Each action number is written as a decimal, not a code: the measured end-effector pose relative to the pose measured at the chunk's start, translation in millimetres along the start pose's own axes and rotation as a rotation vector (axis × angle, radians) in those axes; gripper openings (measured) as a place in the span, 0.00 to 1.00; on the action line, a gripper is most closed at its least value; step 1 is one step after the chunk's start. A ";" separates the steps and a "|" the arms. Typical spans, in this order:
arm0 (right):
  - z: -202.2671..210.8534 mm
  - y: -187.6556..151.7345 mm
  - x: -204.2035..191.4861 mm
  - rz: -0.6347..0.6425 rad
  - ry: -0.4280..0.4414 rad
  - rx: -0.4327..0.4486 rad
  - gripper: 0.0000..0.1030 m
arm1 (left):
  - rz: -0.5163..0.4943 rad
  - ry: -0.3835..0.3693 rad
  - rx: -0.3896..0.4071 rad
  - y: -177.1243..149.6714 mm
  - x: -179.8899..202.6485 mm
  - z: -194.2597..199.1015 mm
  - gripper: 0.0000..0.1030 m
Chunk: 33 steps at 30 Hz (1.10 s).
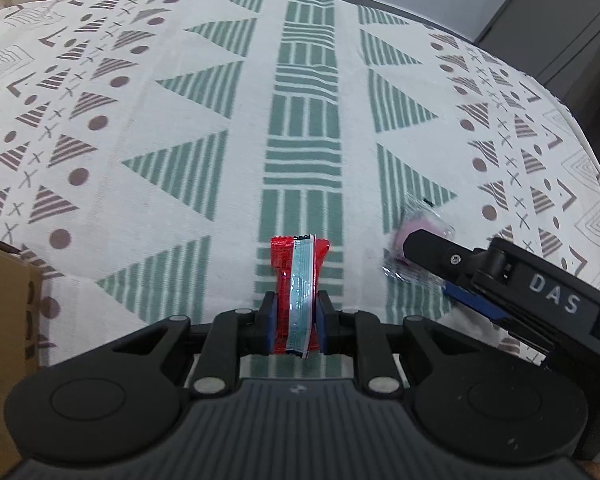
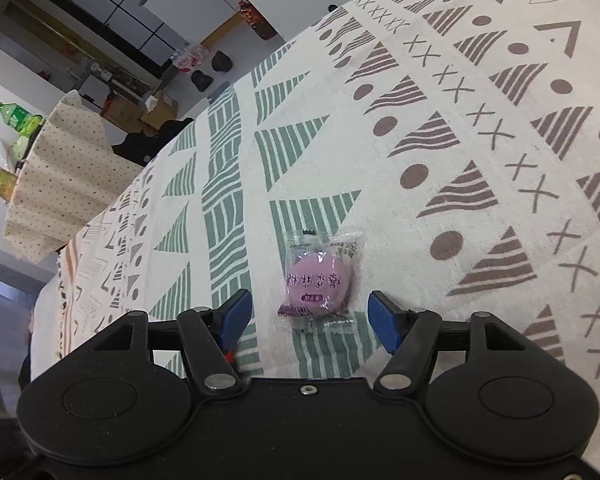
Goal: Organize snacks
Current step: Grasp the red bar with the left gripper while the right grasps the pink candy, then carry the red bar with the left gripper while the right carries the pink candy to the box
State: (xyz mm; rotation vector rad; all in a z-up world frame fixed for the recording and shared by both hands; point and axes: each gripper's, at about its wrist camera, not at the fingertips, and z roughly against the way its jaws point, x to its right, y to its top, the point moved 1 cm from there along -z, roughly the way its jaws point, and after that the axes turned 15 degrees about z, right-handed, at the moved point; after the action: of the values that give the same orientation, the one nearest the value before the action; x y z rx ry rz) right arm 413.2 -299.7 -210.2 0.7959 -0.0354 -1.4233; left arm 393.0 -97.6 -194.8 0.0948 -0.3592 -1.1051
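Over patterned cloth, left claw pinching red snack packet, right claw spread wide around purple wrapped sweet, its lettering seen only from right wrist

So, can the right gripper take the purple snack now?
Probably yes: the right gripper is open, the purple snack lies on the tablecloth between its fingers, nothing blocking.

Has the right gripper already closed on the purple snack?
No: in the right wrist view the right gripper stands open, its blue pads apart on either side of the purple snack, which lies on the tablecloth.
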 end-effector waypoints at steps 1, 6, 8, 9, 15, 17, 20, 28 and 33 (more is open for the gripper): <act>-2.2 1.7 -1.7 0.002 -0.009 -0.003 0.63 | 0.001 0.003 0.003 1.5 -1.0 1.2 0.18; -14.2 7.1 -11.7 0.040 -0.082 -0.034 0.38 | 0.010 0.008 0.014 7.9 -5.6 8.3 0.18; -13.7 8.4 -12.8 0.057 -0.106 -0.050 0.31 | 0.009 0.005 0.023 8.8 -6.1 13.6 0.18; -11.4 8.9 -11.9 0.048 -0.102 -0.053 0.30 | 0.008 0.002 0.026 8.8 -6.5 16.5 0.18; 19.0 4.3 -18.1 0.034 -0.097 -0.024 0.29 | 0.020 -0.019 0.043 5.4 -16.0 38.0 0.18; 30.3 1.4 -23.3 0.043 -0.105 -0.011 0.29 | 0.019 -0.028 0.052 3.4 -18.9 46.4 0.18; 43.6 -1.2 -31.4 0.045 -0.107 0.004 0.29 | 0.021 -0.045 0.067 0.4 -24.4 60.3 0.18; 80.3 -10.4 -61.5 0.074 -0.107 0.045 0.29 | 0.038 -0.082 0.106 -8.4 -43.7 101.2 0.18; 101.1 -17.1 -80.7 0.098 -0.105 0.068 0.29 | 0.046 -0.106 0.140 -12.8 -55.8 128.6 0.18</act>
State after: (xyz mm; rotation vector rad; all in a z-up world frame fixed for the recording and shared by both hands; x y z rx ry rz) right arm 335.1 -274.8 -108.7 0.7647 -0.2023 -1.3757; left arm 317.3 -40.8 -90.5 0.1518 -0.5311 -1.0415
